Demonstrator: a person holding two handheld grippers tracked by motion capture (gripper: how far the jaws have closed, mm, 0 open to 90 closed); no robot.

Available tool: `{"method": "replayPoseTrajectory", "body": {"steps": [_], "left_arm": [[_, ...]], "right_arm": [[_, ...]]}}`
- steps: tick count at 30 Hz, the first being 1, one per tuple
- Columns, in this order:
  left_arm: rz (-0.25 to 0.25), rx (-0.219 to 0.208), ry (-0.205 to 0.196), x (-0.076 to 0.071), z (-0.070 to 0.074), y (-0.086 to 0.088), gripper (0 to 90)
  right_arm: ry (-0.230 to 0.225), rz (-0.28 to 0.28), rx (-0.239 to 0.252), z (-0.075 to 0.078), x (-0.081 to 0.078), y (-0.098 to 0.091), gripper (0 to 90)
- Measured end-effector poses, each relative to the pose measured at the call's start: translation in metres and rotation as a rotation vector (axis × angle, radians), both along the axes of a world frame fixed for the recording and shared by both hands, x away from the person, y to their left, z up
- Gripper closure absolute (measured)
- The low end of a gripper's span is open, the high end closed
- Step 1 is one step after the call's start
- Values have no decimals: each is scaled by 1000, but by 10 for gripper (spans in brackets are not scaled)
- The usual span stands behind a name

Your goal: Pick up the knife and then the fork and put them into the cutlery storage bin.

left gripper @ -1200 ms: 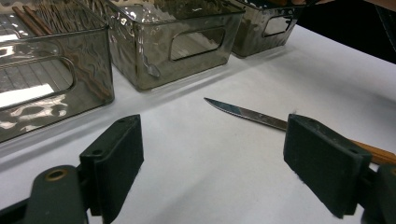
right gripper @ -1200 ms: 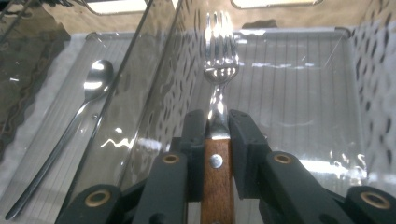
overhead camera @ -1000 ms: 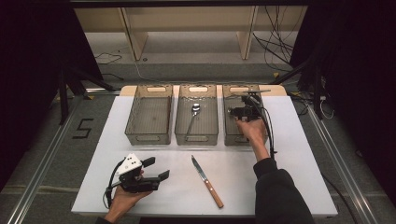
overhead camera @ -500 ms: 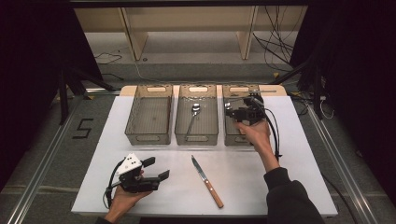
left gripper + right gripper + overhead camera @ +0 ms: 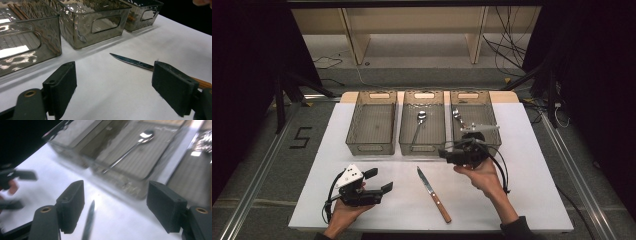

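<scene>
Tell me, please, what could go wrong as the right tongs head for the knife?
1. The knife lies flat on the table, its thin blade toward the bins; the open right tongs, jaws just opened with nothing between, might slip off it or scrape the mat.
2. Those tongs hang close by the middle bin; a careless swing could knock it.

L hand (image 5: 343, 212) rests low at the near-left w/ its claw (image 5: 379, 180) level, jaws wide apart, nothing btwn them. R hand (image 5: 482, 172) is raised, forearm angling in from the bottom-right; its claw (image 5: 445, 151) points left, jaws just opening, wide & empty.
</scene>
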State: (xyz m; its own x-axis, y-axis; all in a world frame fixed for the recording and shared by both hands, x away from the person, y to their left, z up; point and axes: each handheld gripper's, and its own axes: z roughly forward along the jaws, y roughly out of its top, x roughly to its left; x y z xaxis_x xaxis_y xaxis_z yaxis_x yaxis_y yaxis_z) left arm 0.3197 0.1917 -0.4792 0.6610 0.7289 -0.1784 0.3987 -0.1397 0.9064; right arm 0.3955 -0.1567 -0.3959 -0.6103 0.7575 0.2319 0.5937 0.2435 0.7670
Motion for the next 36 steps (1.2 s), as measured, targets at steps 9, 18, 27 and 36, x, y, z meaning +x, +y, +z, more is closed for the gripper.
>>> {"method": "replayPoseTrajectory", "body": {"steps": [9, 18, 27, 36], "left_arm": [[-5, 6, -7, -1, 1, 0, 198], [-14, 7, -10, -2, 1, -1, 197], [-17, 6, -12, -2, 1, -1, 194], [-17, 11, -13, -2, 1, -1, 194]], "right_arm": [[47, 50, -29, -30, -32, 6, 297], [50, 104, -117, -35, -53, 20, 308], [42, 139, -204, -49, -70, 39, 394], [53, 171, -292, -67, -76, 46, 499]]}}
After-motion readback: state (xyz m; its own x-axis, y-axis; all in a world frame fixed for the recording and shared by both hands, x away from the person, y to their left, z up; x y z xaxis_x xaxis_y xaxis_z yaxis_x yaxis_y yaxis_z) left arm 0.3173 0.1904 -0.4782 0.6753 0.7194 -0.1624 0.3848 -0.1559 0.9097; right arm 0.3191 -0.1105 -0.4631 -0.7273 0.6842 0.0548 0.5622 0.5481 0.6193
